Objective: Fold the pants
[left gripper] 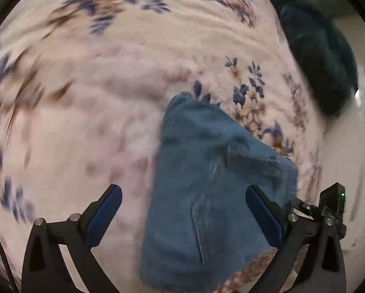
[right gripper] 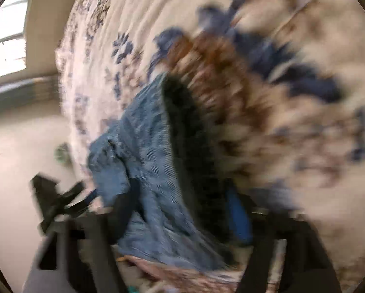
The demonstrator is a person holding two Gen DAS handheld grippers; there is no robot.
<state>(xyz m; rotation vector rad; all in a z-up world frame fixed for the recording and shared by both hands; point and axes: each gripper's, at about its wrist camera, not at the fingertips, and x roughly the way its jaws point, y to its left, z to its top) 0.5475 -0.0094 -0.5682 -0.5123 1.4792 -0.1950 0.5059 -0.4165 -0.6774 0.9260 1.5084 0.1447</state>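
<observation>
Blue pants on the floral bed, both tools released above them.

Left wrist view: the left tool [left gripper: 183, 216] stands spread, pads clear of cloth, with the folded blue pants [left gripper: 207, 185] lying between its fingers and running from about 6 o'clock up toward 12, their long axis along the tool's pointing line; the floral bed cover [left gripper: 84, 122] spreads all round, and a dark green bundle [left gripper: 324, 56] sits at 2 o'clock, well apart. Right wrist view, heavily blurred: the right tool [right gripper: 182, 222] looks open, the pants [right gripper: 145, 151] between its fingers and trailing toward 11 o'clock, a dark shadowed fold beside them. Neither grips; I judge both hands equally near for the next fold.
</observation>
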